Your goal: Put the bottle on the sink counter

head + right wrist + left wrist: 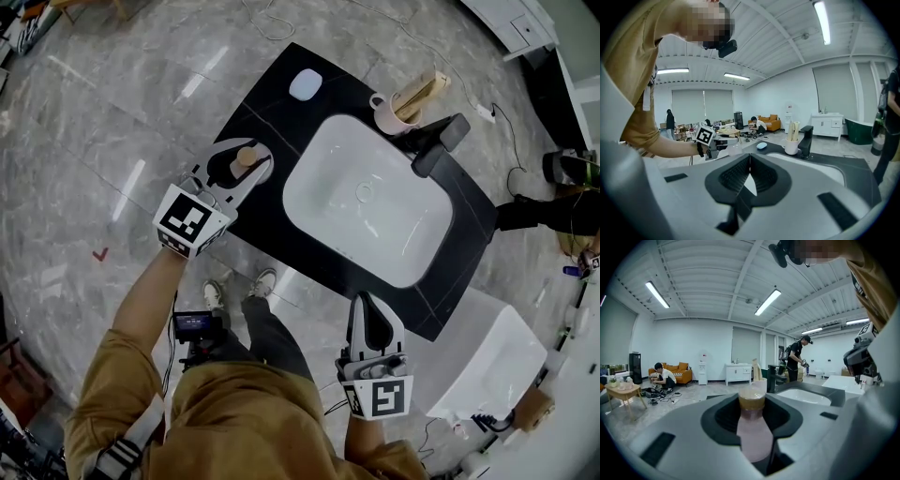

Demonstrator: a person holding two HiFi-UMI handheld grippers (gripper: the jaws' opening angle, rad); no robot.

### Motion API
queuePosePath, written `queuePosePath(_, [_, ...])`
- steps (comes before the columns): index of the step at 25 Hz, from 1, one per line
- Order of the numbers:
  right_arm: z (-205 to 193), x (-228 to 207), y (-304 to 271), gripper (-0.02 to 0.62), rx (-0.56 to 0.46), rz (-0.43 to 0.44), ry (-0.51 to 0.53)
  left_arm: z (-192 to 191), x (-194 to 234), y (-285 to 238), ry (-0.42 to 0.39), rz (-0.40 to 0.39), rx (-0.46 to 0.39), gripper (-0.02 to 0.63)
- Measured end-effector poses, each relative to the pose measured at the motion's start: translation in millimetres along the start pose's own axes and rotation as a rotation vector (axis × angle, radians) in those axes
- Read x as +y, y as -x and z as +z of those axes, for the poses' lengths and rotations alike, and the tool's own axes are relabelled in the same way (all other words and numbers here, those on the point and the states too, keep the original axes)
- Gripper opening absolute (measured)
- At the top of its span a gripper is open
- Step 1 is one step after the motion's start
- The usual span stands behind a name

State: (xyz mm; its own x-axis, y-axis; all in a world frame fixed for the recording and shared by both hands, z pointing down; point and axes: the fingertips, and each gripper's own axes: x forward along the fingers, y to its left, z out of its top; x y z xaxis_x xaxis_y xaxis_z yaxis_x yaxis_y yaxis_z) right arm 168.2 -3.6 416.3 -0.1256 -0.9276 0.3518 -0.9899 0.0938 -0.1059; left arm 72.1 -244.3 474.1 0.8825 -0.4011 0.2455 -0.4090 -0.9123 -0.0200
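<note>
The left gripper [253,163] is clamped on the upright bottle [752,430] between its jaws, held over the counter [274,89] edge, apparently for setting down, while the right gripper [368,307], closed and empty, hangs clear.

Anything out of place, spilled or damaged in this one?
Nothing stands out. The bottle sits upright in the left hand-held gripper at the counter edge, the cup stands upright beside the faucet, and no spill shows on the counter or in the sink.
</note>
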Motion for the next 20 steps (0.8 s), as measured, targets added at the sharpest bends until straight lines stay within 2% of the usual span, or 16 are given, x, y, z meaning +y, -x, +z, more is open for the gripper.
queuePosePath(20, [-25, -4, -3, 0.006, 0.05, 0.006, -0.024, -43, 14, -27, -0.003, 0.008, 0.034, 0.126])
